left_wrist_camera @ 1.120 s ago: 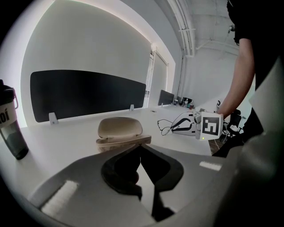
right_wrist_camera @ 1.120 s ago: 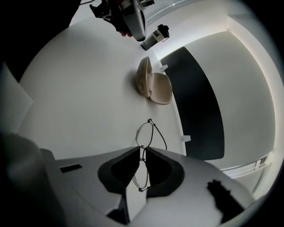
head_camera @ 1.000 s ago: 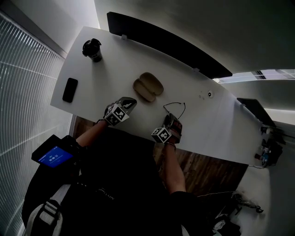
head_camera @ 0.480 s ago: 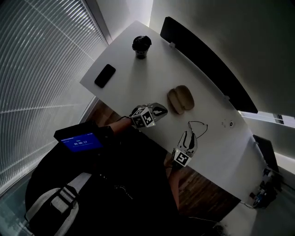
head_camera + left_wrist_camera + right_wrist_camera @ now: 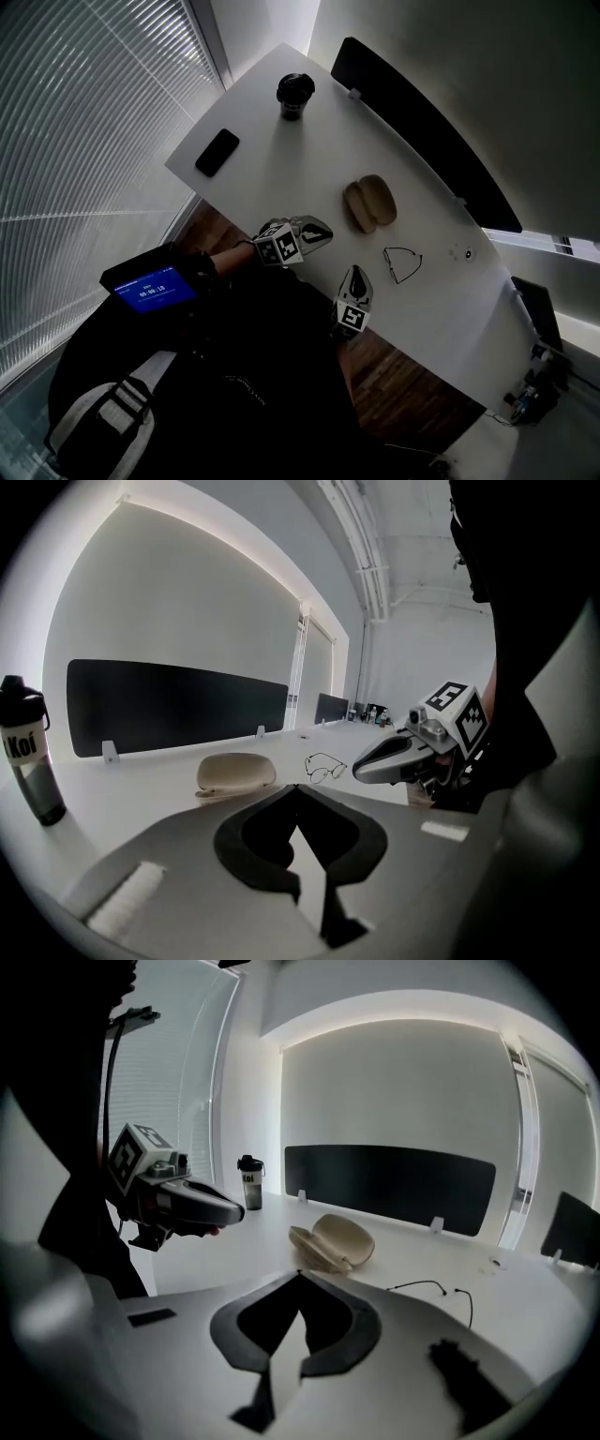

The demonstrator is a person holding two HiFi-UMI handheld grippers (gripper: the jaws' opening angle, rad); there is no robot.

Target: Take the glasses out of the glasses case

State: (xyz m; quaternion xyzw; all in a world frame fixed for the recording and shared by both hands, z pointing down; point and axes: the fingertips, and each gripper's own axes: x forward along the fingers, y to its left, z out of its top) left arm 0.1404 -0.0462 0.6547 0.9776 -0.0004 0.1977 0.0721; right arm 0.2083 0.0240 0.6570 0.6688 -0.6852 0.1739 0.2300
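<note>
The beige glasses case [image 5: 368,204] lies open on the white table [image 5: 281,159], its two halves side by side; the inside looks bare. Thin wire-framed glasses [image 5: 403,263] rest on the table to the right of it, touched by nothing. My left gripper [image 5: 319,230] hovers near the table's front edge, left of the case, shut and empty. My right gripper [image 5: 356,274] hangs back at the front edge, short of the glasses, shut with nothing in it. In the right gripper view the case [image 5: 333,1241] and glasses [image 5: 441,1290] lie beyond the shut jaws; the left gripper view shows the case [image 5: 234,773] and glasses [image 5: 324,766].
A dark drinking bottle [image 5: 294,95] stands at the table's far left corner, with a black phone [image 5: 217,152] flat near the left edge. A long black screen [image 5: 422,122] runs along the back edge. A small round port [image 5: 467,252] sits right of the glasses.
My right gripper has let go of the glasses, drawn back toward the front edge and shut. The glasses now lie alone on the table. My left gripper has lifted a little.
</note>
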